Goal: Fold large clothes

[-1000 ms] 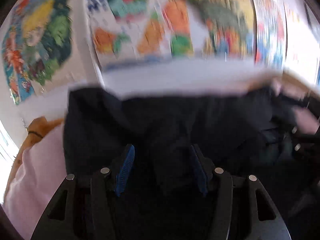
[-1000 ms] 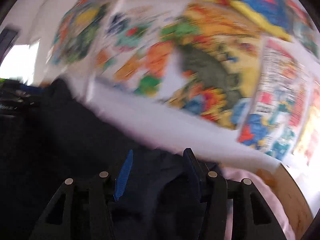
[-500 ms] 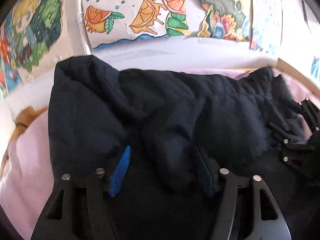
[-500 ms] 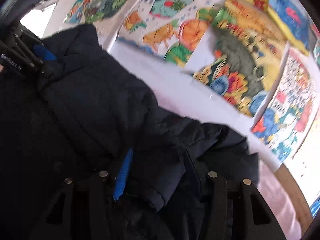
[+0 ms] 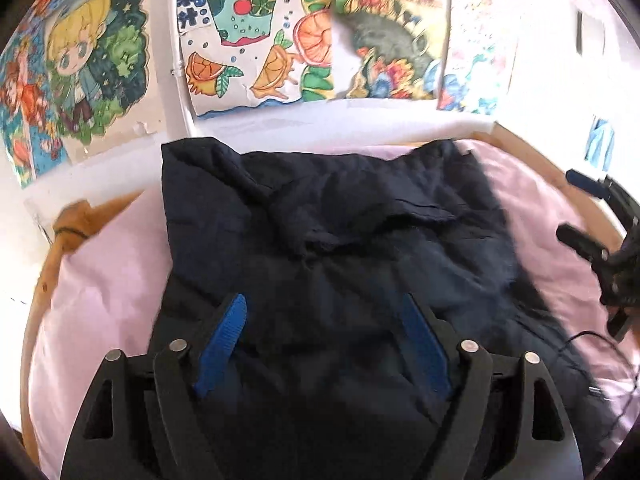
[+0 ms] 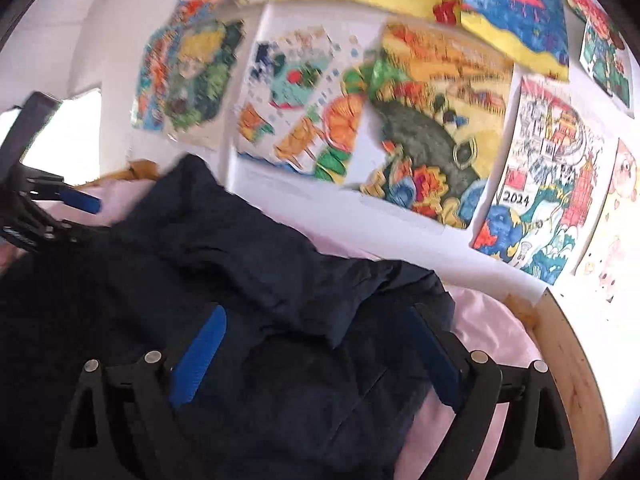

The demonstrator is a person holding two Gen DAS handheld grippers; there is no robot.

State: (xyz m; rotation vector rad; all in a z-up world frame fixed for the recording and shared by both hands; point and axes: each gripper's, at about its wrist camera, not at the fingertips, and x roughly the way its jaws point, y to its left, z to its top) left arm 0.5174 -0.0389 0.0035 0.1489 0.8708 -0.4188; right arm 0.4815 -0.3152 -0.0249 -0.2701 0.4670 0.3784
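Observation:
A dark navy padded jacket (image 5: 340,220) lies bunched on a pink sheet (image 5: 104,280), its upper part folded over toward the wall. My left gripper (image 5: 322,308) hovers above the jacket's near part, jaws opening, and its blue pads touch no cloth. In the right wrist view the jacket (image 6: 220,248) fills the lower left. My right gripper (image 6: 316,316) hangs over its right end, jaws also opening wide with nothing pinched. Each gripper appears in the other's view: the right gripper (image 5: 580,208) at the far right edge, the left gripper (image 6: 80,216) at the far left.
The pink sheet (image 6: 492,320) covers a bed with a wooden frame (image 5: 40,280) (image 6: 568,360). Colourful drawings (image 5: 256,40) hang on the white wall behind. A mustard-coloured cloth (image 5: 76,220) sits at the bed's far left corner. A thin black cable (image 5: 592,340) trails at the right.
Both grippers held folds of the jacket between their pads. They have since widened, let the cloth go, and drawn back and up. The jacket now rests on the sheet.

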